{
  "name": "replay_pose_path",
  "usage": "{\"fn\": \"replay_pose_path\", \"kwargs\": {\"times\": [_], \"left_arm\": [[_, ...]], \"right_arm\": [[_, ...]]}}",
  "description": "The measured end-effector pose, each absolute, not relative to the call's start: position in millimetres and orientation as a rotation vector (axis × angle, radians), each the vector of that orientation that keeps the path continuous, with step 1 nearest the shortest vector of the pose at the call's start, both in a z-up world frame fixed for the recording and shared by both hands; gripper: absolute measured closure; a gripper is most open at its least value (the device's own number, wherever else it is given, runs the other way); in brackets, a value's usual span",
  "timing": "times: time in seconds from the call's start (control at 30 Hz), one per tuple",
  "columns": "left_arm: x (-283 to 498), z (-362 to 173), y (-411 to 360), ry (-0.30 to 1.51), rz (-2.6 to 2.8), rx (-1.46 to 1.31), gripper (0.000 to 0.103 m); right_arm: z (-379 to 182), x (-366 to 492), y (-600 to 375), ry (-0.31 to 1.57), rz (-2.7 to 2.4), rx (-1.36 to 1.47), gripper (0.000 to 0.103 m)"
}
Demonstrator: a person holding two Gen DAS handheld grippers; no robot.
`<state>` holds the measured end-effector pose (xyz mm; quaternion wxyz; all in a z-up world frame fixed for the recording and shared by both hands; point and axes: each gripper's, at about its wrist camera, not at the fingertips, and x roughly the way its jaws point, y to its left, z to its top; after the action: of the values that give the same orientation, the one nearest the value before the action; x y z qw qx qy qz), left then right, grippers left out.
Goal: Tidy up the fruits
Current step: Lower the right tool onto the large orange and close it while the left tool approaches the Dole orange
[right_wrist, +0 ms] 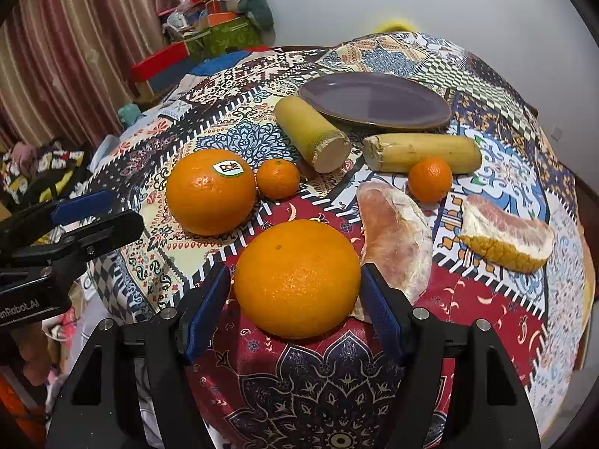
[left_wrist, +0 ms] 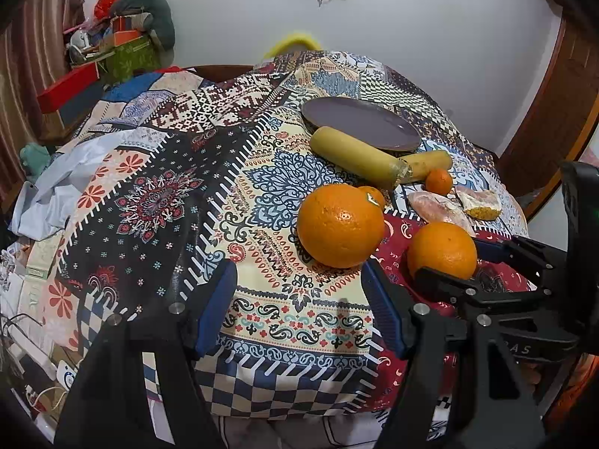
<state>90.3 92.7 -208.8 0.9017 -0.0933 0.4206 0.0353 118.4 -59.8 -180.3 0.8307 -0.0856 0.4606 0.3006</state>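
A purple plate point(right_wrist: 374, 99) lies at the far side of the patterned cloth; it also shows in the left wrist view point(left_wrist: 361, 121). Two yellow cane pieces point(right_wrist: 312, 133) point(right_wrist: 423, 151) lie in front of it. A stickered orange point(right_wrist: 210, 191), two small mandarins point(right_wrist: 277, 179) point(right_wrist: 429, 179) and two pomelo pieces point(right_wrist: 397, 239) point(right_wrist: 505, 235) lie nearer. My right gripper point(right_wrist: 295, 292) is open with its jaws on either side of a plain orange point(right_wrist: 297, 278) that rests on the cloth. My left gripper point(left_wrist: 299, 299) is open and empty, just in front of the stickered orange point(left_wrist: 340, 224).
The table is draped in a patchwork cloth point(left_wrist: 168, 194) that falls off at the near edge. Boxes and clutter point(left_wrist: 119, 45) stand at the back left by a curtain. A wooden door frame point(left_wrist: 543, 112) is on the right.
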Motion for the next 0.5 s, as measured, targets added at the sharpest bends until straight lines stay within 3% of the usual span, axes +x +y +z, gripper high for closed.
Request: {"fn": "replay_pose_path", "kwargs": {"times": [0.5], "left_arm": [[126, -212, 75, 0.913, 0.023, -0.145, 0.034]], "right_arm": [[-141, 134, -87, 0.855, 0.593, -0.118, 0.04]]}}
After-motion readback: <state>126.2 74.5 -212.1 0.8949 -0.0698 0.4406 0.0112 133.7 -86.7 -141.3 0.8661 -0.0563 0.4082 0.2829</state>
